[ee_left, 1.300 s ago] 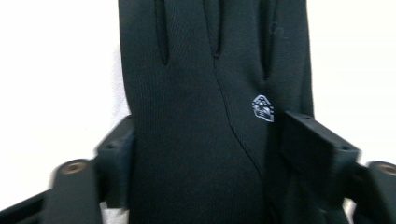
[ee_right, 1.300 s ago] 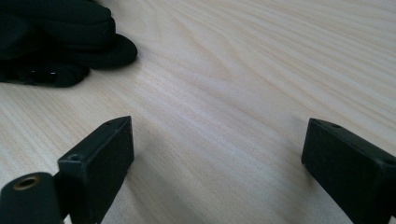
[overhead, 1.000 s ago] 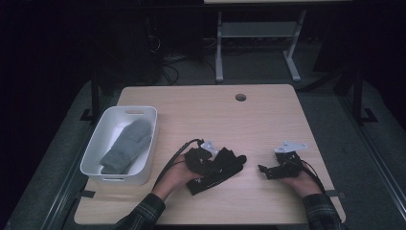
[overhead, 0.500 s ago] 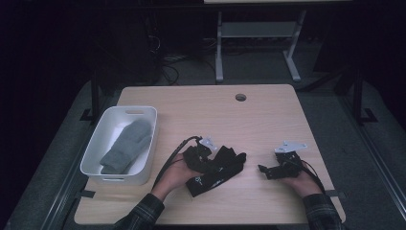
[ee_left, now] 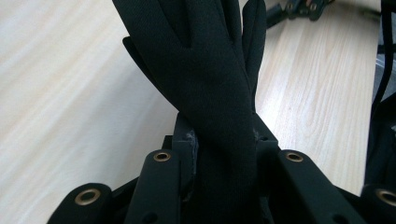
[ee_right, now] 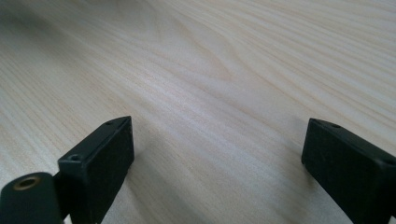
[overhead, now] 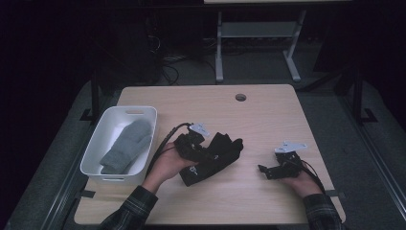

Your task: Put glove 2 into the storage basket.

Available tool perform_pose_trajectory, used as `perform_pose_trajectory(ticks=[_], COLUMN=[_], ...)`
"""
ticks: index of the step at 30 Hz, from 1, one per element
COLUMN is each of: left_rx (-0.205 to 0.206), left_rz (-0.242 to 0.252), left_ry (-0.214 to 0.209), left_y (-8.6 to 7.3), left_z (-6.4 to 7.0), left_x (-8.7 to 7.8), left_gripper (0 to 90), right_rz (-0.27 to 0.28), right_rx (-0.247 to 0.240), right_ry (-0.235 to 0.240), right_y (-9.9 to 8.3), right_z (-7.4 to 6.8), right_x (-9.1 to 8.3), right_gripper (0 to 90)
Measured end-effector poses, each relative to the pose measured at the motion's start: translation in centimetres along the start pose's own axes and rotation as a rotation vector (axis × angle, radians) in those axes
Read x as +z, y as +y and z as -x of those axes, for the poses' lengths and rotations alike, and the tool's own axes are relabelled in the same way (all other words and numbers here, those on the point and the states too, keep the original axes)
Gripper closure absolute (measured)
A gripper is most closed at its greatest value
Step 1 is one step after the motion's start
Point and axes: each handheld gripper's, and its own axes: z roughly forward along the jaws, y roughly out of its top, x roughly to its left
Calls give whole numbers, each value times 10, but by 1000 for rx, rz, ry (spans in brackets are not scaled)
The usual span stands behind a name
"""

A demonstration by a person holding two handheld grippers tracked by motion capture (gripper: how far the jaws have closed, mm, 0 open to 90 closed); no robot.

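- White plastic bin [overhead: 95, 151] sits at the left of the high view on the pale wood bench [overhead: 268, 120], with a grey mitten [overhead: 125, 146] lying inside it along its length.
- Just right of the bin, near the middle of that view, the left claw [overhead: 203, 152] is clamped on a black glove [overhead: 218, 155]; the left gripper view shows the cloth [ee_left: 219, 93] pinched tight between the two jaws, the glove's fingers fanning out beyond them toward the top of the frame.
- The glove looks bunched, part of it resting on the bench beneath the claw, so this reads as the pick-up step with the bin as the likely goal.
- To do it well, lift straight up until the whole glove hangs free of the wood, then carry it left over the bin's near rim and lower it beside the mitten before letting go; dragging it could snag the trailing cuff on the rim.
- At the right of the high view, the right claw [overhead: 264, 169] rests low over bare bench, well apart from the glove; the right gripper view shows its jaws spread wide with nothing between them.
- It can stay parked there, or come in to steady a dangling end.
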Motion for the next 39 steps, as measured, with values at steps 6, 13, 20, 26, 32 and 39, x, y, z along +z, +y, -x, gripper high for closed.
perform_pose_trajectory(ticks=[6, 13, 20, 26, 32, 39], left_rx=[-36, -85, -136, -206, -306, -413], left_rz=[17, 42, 59, 79, 90, 93], left_ry=[28, 83, 134, 191, 244, 297], left_y=[1, -6, -20, -40, -72, -110], left_z=[-12, -27, -45, -62, -85, -105], left_x=[-32, -75, -115, -145, -171, -188], left_gripper=[702, 701, 701, 701, 701, 700], right_rz=[1, 1, 1, 1, 1, 0], right_rx=[0, 1, 1, 1, 1, 2], right_ry=[0, 0, -1, -1, -1, -2], right_y=[0, 0, 0, 0, 0, 0], right_z=[0, 0, 0, 0, 0, 0], right_x=[0, 0, 0, 0, 0, 0], right_gripper=[92, 92, 92, 92, 92, 92])
